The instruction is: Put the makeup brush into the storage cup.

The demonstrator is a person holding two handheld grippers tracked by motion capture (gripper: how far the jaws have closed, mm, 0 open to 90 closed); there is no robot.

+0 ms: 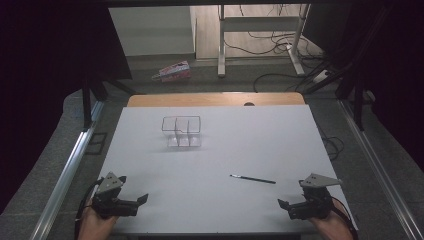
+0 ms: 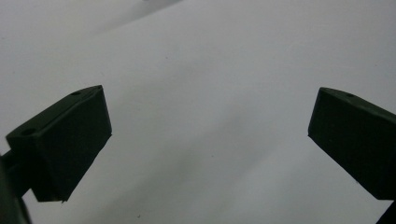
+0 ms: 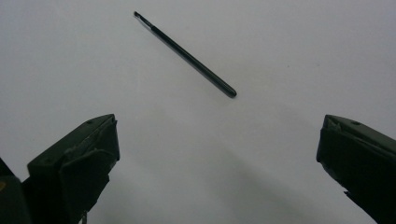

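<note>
Thin black brush-like stick (image 1: 252, 179) lies flat on the white table sheet (image 1: 210, 160), right of centre, just ahead of the right gripper (image 1: 283, 204) w/o touching it; in the right gripper view the stick (image 3: 185, 54) sits beyond wide-apart jaws holding nothing. Left gripper (image 1: 142, 198) rests at the near-left corner, jaws also wide, nothing btw them. Clear compartmented plastic organiser (image 1: 181, 131) stands further back, well apart. No readable writing on the stick.

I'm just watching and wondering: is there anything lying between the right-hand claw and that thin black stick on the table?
Nothing visible. The right gripper is open, and only bare white table separates it from the slim black brush, which lies flat ahead of its jaws. The clear compartment organizer stands farther back, off that path.
</note>
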